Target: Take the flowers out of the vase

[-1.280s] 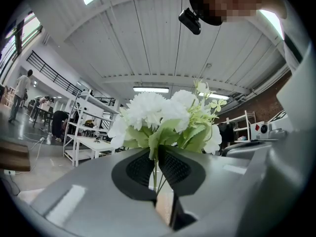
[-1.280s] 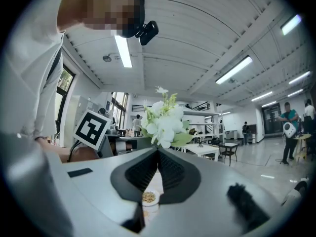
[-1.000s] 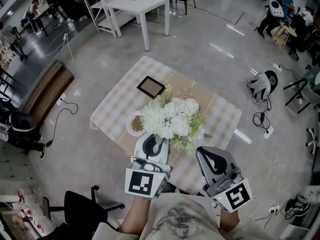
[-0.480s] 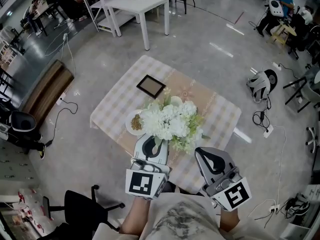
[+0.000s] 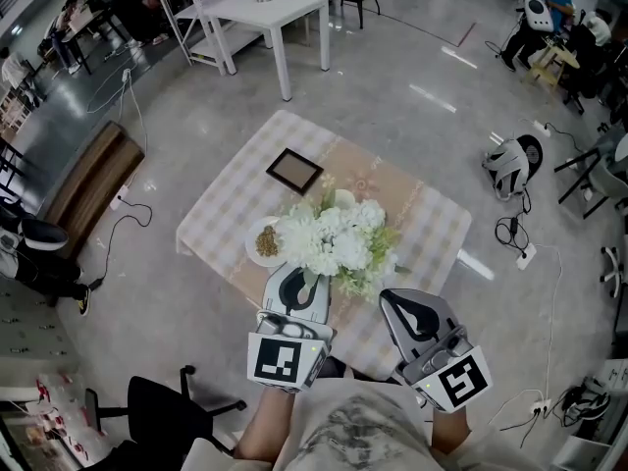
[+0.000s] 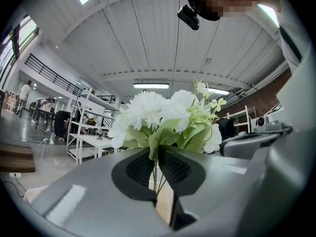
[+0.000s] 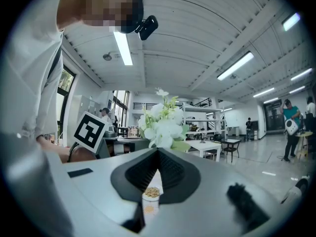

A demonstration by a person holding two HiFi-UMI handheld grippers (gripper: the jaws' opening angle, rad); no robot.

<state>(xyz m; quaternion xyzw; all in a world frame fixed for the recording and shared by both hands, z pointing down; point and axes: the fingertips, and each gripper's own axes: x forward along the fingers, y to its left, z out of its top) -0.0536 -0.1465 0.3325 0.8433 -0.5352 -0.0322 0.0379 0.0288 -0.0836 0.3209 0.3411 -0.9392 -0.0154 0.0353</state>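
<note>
A bunch of white flowers [image 5: 334,238] with green leaves hangs over the near part of the checked table [image 5: 221,214]. My left gripper [image 5: 300,275] is shut on its thin green stems [image 6: 156,174], and the blooms [image 6: 158,112] rise above the jaws in the left gripper view. A white round vase [image 5: 266,242] with brownish filling stands on the table just left of the bunch, free of the stems. It also shows low between the right jaws as the vase [image 7: 150,197]. My right gripper [image 5: 398,298] sits to the right of the flowers [image 7: 163,125], shut, with nothing in it.
A dark picture frame [image 5: 294,171] lies on the table's far side. A white table [image 5: 270,8] and shelving stand beyond it, a brown bench [image 5: 88,180] to the left, and cables and gear [image 5: 510,170] on the floor at right. People sit at the room's edges.
</note>
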